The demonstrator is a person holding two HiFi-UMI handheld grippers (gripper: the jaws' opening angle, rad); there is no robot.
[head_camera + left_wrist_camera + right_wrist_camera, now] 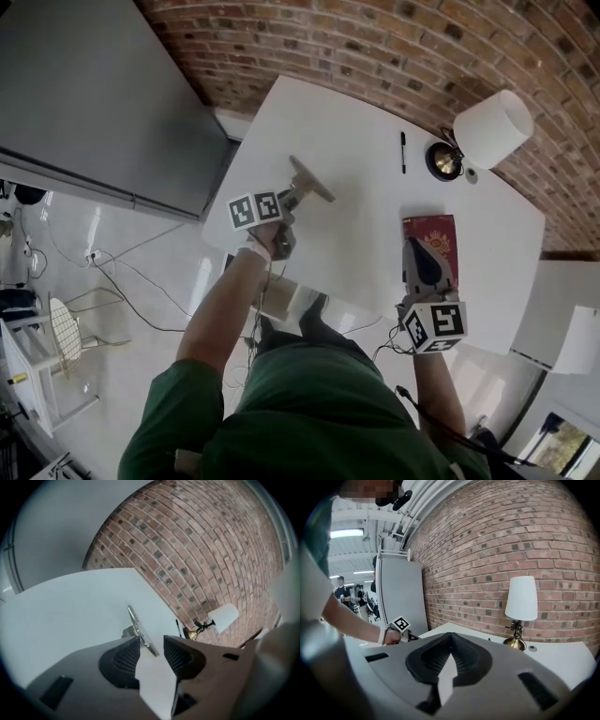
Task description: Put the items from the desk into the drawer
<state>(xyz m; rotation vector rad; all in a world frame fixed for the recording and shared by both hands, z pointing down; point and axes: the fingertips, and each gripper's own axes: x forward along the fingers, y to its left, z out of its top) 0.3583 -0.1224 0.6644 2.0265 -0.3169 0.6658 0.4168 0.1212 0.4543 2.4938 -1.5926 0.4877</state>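
Nearest the person, the right claw (414, 247) had its jaws closed together with nothing between them, as the right gripper view (451, 639) showed. From the head view it sat over the near end of a red patterned book (433, 232) lying flat on the white surface (347, 244); whether it touched the book could not be told.

Well to the left, the left claw (296, 195) pointed down across the surface with its jaws apart. A thin metal plate (311, 178) stood tilted on a small foot just ahead of the tips. In the left gripper view the plate's (140, 631) near end reached into the gap (152, 645), close by the left-hand jaw, and neither pad pressed on it.

Farther back, a black pen (403, 150) lay on the surface, well apart from the plate. Beyond it, near the far edge, stood a lamp (489, 127) with a white shade and a brass base. A brick wall (375, 47) rose behind the surface.
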